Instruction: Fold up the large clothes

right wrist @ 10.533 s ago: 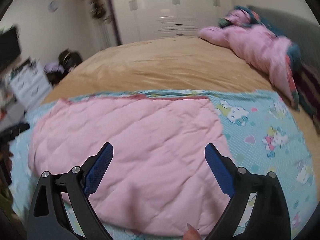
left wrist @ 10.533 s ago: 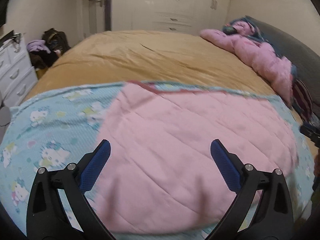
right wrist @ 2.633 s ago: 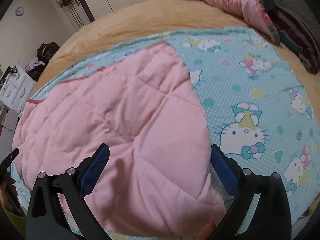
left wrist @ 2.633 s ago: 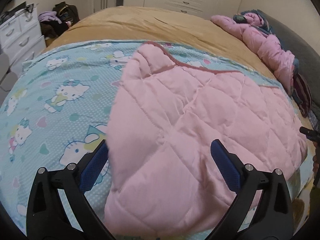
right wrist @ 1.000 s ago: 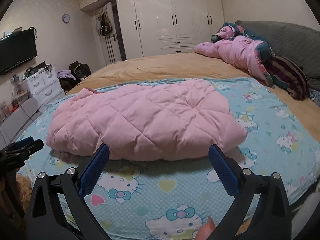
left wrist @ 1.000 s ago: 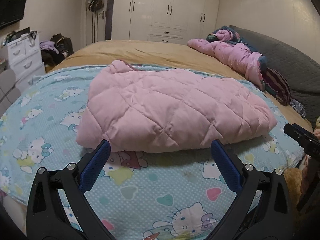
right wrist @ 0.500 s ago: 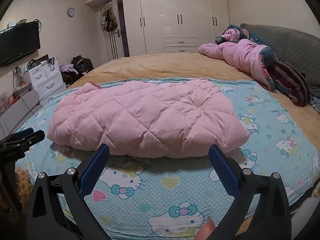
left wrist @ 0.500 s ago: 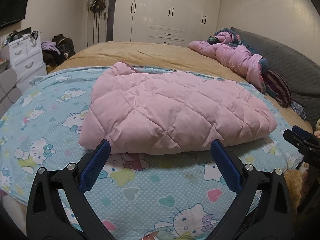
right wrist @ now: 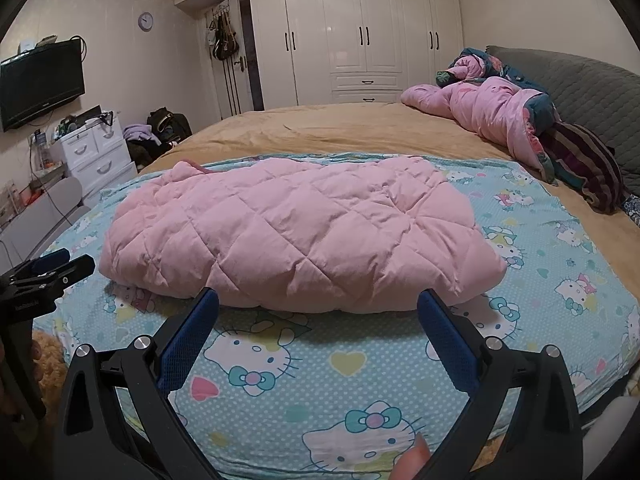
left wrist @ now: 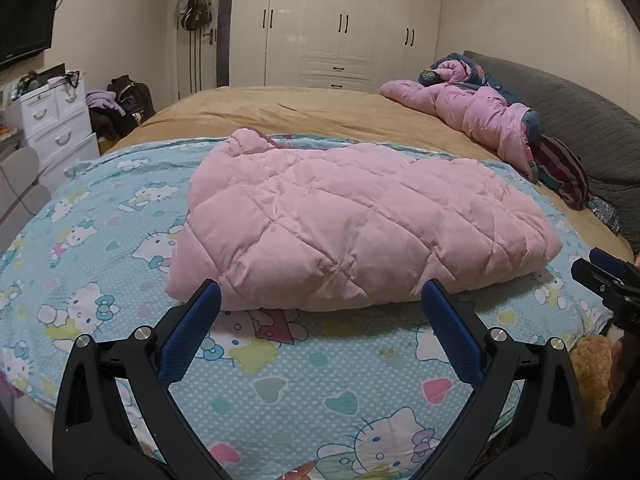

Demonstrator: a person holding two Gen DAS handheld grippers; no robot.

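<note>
A pink quilted garment (left wrist: 360, 224) is laid folded in a thick bundle on the blue cartoon-print sheet (left wrist: 100, 240), near the front edge of the bed (left wrist: 320, 112), with its long side across the view. One lifted corner with a darker trim is seen at the far left of the bundle.

The left gripper (left wrist: 320, 300) is held low before the front edge of the bundle, level and pointed at it; its 2 blue-padded fingers (left wrist: 192, 332) are spread wide and nothing is touched by them. The right gripper (right wrist: 318, 306) is held in the same way, spread wide and empty, just short of the garment.

In each wrist view the other gripper is cut off at the side of the frame. A fingertip (right wrist: 414, 460) is partly seen at the lower edge of the right wrist view. What lies under the bundle is hidden.
</note>
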